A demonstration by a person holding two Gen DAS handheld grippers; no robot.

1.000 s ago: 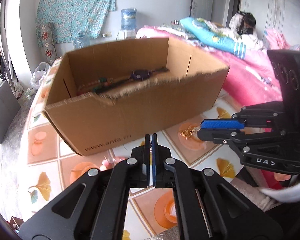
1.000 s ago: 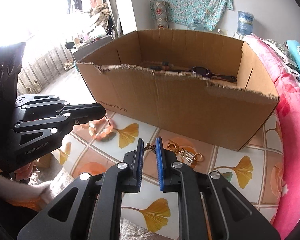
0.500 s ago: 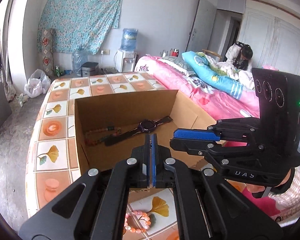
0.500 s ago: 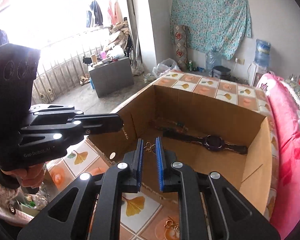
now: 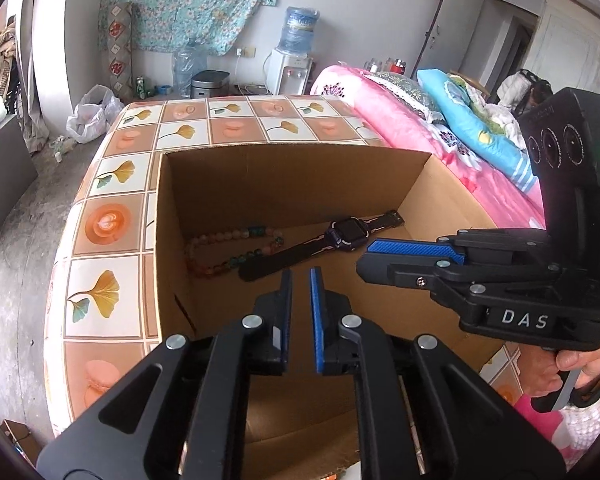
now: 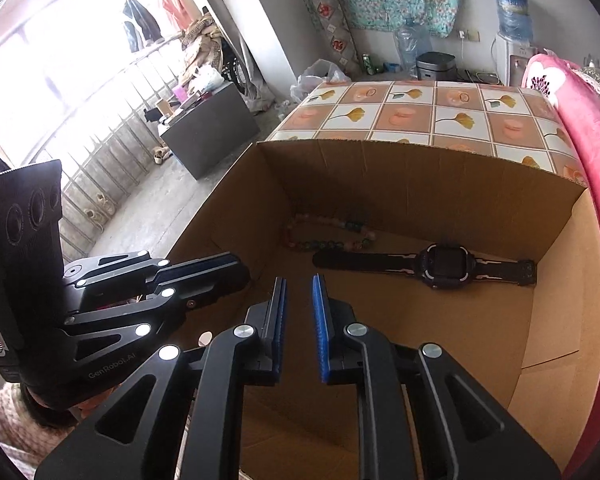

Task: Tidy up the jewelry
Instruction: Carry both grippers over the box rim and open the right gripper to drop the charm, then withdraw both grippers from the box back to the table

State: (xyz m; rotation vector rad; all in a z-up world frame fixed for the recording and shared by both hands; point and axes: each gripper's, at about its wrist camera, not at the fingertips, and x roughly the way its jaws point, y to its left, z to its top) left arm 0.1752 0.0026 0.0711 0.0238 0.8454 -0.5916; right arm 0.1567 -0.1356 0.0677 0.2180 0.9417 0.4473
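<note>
Open-topped brown cardboard box: near floor half bare, passable from above. Far half obstructed by black strap watch and multicoloured bead string. Tall walls block sideways entry; pink quilted bed flanks one side.

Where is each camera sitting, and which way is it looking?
Left wrist view: sits on the left gripper, looking down along its fingers into the cardboard box; the right gripper and the hand holding it show on the right.
Right wrist view: sits on the right gripper, looking down into the same box; the left gripper shows on the left.
Both views share the box, the watch and the bead bracelet lying inside, and the tiled tablecloth.
</note>
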